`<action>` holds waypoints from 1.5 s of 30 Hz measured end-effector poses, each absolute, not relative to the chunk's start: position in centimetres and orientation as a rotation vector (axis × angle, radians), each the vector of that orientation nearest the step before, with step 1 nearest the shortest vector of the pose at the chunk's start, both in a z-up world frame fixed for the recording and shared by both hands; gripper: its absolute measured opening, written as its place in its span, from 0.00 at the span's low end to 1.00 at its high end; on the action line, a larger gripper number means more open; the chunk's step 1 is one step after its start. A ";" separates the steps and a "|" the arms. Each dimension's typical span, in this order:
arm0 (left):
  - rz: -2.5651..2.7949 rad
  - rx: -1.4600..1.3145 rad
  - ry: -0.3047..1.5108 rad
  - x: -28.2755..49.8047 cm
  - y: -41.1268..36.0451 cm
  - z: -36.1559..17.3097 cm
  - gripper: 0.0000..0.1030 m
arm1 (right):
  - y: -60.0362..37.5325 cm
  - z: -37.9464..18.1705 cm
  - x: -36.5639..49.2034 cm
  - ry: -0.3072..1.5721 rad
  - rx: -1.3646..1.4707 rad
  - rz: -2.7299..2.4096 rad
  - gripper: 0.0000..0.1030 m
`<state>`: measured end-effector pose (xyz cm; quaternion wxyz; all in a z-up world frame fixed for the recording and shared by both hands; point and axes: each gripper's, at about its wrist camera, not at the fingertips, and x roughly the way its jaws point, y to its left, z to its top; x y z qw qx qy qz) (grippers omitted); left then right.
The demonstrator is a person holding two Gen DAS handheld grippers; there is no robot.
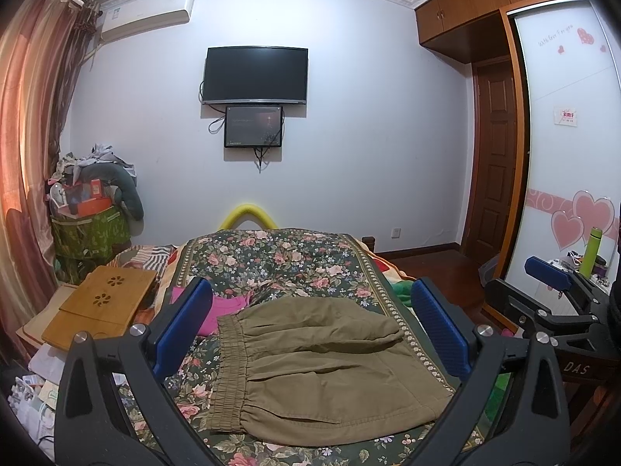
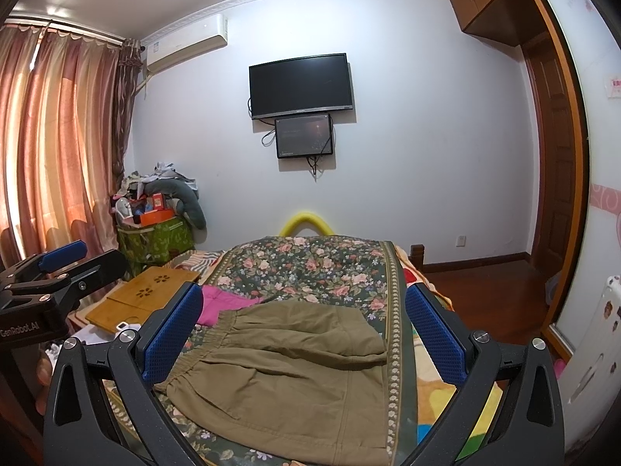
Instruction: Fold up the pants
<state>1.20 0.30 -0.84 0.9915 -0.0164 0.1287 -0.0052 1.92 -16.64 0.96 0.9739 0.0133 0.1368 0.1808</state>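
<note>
The olive-green pants (image 1: pixel 322 365) lie folded into a compact rectangle on the floral bedspread (image 1: pixel 279 260), elastic waistband to the left. They also show in the right wrist view (image 2: pixel 287 372). My left gripper (image 1: pixel 310 326) is open and empty, held above the pants with a blue pad on each side. My right gripper (image 2: pixel 302 330) is open and empty too, hovering over the pants. The right gripper also shows at the right edge of the left wrist view (image 1: pixel 551 291). The left gripper shows at the left edge of the right wrist view (image 2: pixel 58 268).
A pink garment (image 1: pixel 225 310) lies on the bedspread just behind the pants. A wooden lap tray (image 1: pixel 101 303) sits on the bed's left side. A green bag (image 1: pixel 89 233) piled with clutter stands by the curtains. A green bottle (image 1: pixel 592 250) stands at the right.
</note>
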 end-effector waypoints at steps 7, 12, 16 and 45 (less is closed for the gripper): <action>-0.006 -0.029 0.275 2.1 0.3 -1.2 1.00 | -16.4 0.6 2.8 0.298 0.021 0.351 1.00; 0.011 -0.023 0.311 4.1 0.7 -2.2 1.00 | -16.6 -0.7 4.5 0.339 0.027 0.327 1.00; 0.030 -0.045 0.379 7.1 2.1 -3.8 1.00 | -16.8 -2.2 6.7 0.382 0.002 0.302 1.00; 0.065 -0.071 1.131 27.9 14.5 -23.1 0.96 | -21.0 -17.9 23.7 1.096 0.002 0.387 0.62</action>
